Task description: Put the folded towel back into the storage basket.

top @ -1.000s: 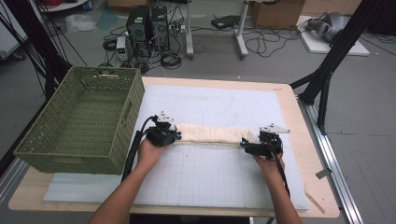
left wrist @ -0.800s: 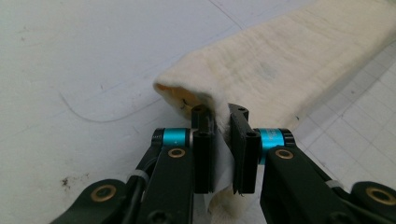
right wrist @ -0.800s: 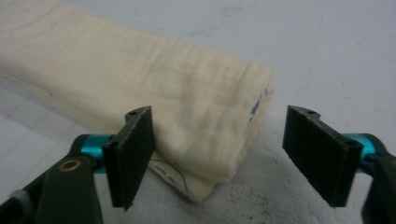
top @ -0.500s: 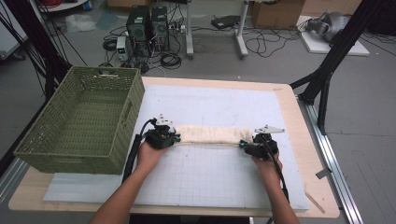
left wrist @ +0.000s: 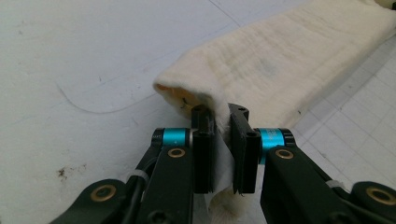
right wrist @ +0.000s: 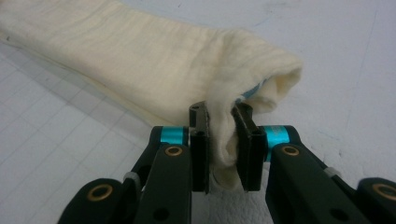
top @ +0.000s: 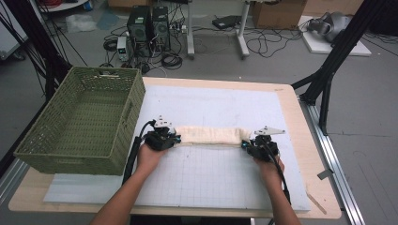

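Note:
A cream folded towel (top: 210,136) lies as a long strip across the middle of the white grid mat (top: 206,183). My left gripper (top: 172,138) is shut on the strip's left end; its gripper view shows the cloth (left wrist: 275,60) pinched between the black pads (left wrist: 203,154). At the strip's right end my right gripper (top: 248,143) has just been closing, and its pads (right wrist: 247,149) now press a bunched fold of the towel (right wrist: 140,60) between them. Both hands rest low on the mat.
A green woven basket (top: 84,117) stands at the table's left, close to my left hand. The wooden table edge (top: 324,187) runs along the right. Computers and cables lie on the floor beyond the table.
The right gripper has shifted slightly left onto the towel's right end and has closed on it. The left hand keeps its grip in the same place.

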